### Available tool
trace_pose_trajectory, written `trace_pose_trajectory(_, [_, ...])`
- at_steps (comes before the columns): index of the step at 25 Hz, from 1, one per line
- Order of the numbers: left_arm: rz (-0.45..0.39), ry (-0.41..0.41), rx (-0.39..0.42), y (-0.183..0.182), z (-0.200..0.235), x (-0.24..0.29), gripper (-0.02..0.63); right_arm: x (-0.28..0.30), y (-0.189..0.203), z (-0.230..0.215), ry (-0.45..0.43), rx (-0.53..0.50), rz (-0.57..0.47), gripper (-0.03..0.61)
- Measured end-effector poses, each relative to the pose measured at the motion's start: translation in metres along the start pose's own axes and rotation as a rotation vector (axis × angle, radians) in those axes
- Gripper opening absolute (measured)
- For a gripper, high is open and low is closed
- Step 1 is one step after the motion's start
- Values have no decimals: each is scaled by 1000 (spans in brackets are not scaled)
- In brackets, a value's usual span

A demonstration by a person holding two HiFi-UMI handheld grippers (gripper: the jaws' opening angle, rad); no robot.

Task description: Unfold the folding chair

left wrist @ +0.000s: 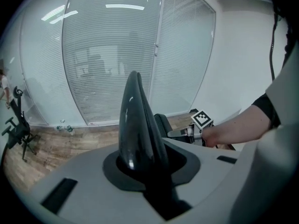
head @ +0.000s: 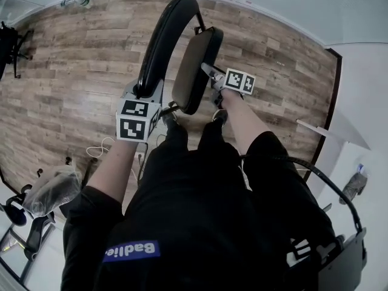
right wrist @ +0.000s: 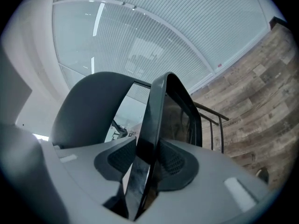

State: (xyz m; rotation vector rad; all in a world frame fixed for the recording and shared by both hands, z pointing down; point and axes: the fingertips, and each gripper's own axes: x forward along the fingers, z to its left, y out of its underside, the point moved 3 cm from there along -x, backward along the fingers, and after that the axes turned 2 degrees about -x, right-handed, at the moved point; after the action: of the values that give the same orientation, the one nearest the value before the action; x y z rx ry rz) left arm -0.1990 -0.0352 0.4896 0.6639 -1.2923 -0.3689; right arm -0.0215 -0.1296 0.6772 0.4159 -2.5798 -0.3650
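The wood-plank floor (head: 73, 59) carries plastic bottles (head: 76, 0) by the wall and a white cable (head: 97, 150).

Bare wooden floor (head: 73, 83) lies open ahead and to the left. Between the folding chair's backrest (head: 159, 41) and seat (head: 195, 71) only a narrow gap shows. Bottles (head: 76, 0) stand by the glass wall (left wrist: 112, 55), an office chair (head: 9, 47) stands far left, and a cable (head: 97, 150) lies at lower left.

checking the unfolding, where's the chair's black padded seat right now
Head view, centre: the black padded seat stands on edge just right of the curved black backrest, its near edge gripped by the right gripper.
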Motion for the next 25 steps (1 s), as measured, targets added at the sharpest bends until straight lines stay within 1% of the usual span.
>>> trace_pose_trajectory(6, [-12, 22, -35, 11, 28, 6, 84, -20, 3, -31, 13, 64, -90, 144])
trace_pose_trajectory(15, [-22, 76, -74, 19, 40, 29, 84, -56, -1, -91, 26, 159, -225, 149])
trace_pose_trajectory(20, [-26, 92, -91, 27, 39, 38, 84, -71, 2, -118, 31, 182, -257, 157])
trace_pose_trajectory(25, [-26, 103, -108, 33, 46, 40, 84, -76, 7, -133, 50, 194, -252, 164])
